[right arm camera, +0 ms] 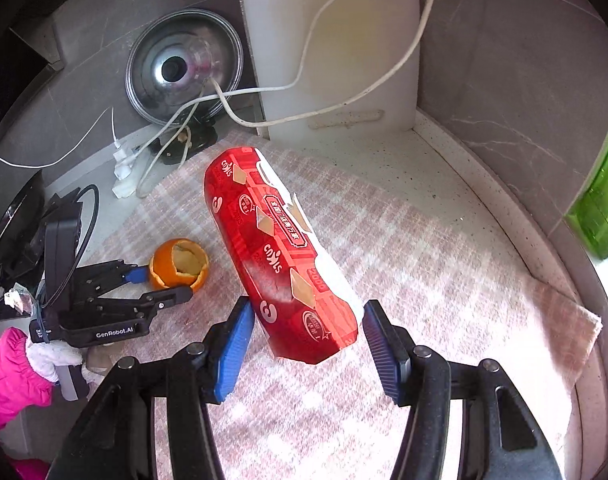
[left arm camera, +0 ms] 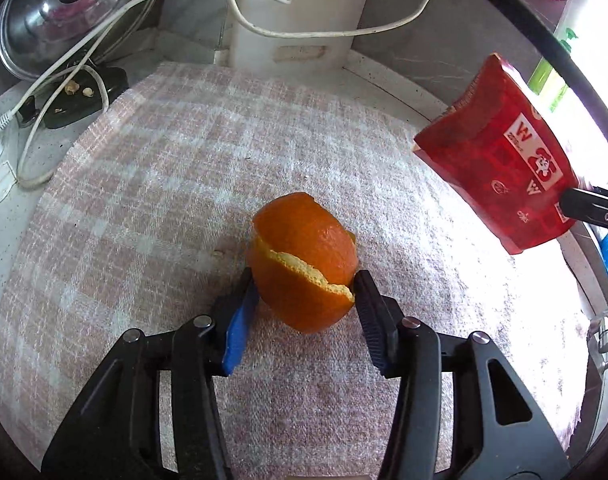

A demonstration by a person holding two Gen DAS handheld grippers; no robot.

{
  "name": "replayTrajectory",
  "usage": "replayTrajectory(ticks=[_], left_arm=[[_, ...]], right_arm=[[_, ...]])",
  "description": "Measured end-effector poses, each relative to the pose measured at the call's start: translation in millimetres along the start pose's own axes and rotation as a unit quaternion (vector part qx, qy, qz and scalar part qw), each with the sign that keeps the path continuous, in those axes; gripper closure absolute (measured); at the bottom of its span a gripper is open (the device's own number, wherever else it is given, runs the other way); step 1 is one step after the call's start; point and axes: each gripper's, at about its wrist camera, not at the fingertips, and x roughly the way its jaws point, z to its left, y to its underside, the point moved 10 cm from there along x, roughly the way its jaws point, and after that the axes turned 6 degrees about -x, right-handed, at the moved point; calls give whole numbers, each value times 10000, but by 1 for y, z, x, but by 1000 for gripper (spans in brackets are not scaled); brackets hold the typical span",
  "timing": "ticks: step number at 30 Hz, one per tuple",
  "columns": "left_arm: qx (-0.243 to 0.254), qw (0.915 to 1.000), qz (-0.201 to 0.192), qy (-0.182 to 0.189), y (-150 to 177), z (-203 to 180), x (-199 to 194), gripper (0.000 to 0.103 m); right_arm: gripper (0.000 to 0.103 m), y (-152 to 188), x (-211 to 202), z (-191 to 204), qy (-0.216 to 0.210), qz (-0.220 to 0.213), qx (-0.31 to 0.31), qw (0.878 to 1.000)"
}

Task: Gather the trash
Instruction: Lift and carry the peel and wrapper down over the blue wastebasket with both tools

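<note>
A hollow orange peel (left arm camera: 304,260) sits between the fingers of my left gripper (left arm camera: 304,292), which is shut on it just over the pink checked cloth (left arm camera: 184,184). The peel (right arm camera: 180,266) and left gripper (right arm camera: 162,286) also show at the left of the right wrist view. My right gripper (right arm camera: 308,322) is shut on the lower end of a red paper snack bag (right arm camera: 276,252) and holds it tilted above the cloth (right arm camera: 424,280). The bag (left arm camera: 508,160) shows at the right of the left wrist view, with a right fingertip (left arm camera: 588,206) on it.
A steel pot lid (right arm camera: 184,68) leans on the back wall beside a white post (right arm camera: 328,40). White cables (left arm camera: 104,36) and a plug strip (right arm camera: 124,172) lie at the back left. A green bottle (right arm camera: 602,208) stands at the right. The cloth covers a speckled counter (right arm camera: 464,176).
</note>
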Motion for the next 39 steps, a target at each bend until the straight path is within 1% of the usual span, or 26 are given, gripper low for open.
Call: replayTrajectory(ticks=[4,9,12,15,26,33,39], left_arm=[[-71,9999,-103,96,2,-2,-19,58],[50,9998,-167,88,14,0,-44,60],[26,9998,-180,120,23,1,-59,60],[46,9997,-225,126,32,2,-76,60],[152,9993,-284,163,61,13,-123,60],[406,9985,-289,209,84,15,-149,60],[597,9976,-200,282,110,20,-168,60]], right_arm=[[45,10,-18,-1,71,-103,197,9997],[45,22,-34,5,90,-195,402,9990],[45,30,-42,16,155,-234,394,9988],[45,39,-49,28,72,-234,489,9985],[45,81,-64,64,-16,-216,861,9960],[45,105,-74,89,5,-211,1103,9937],[45,125,-90,119,146,-257,1209,9922]])
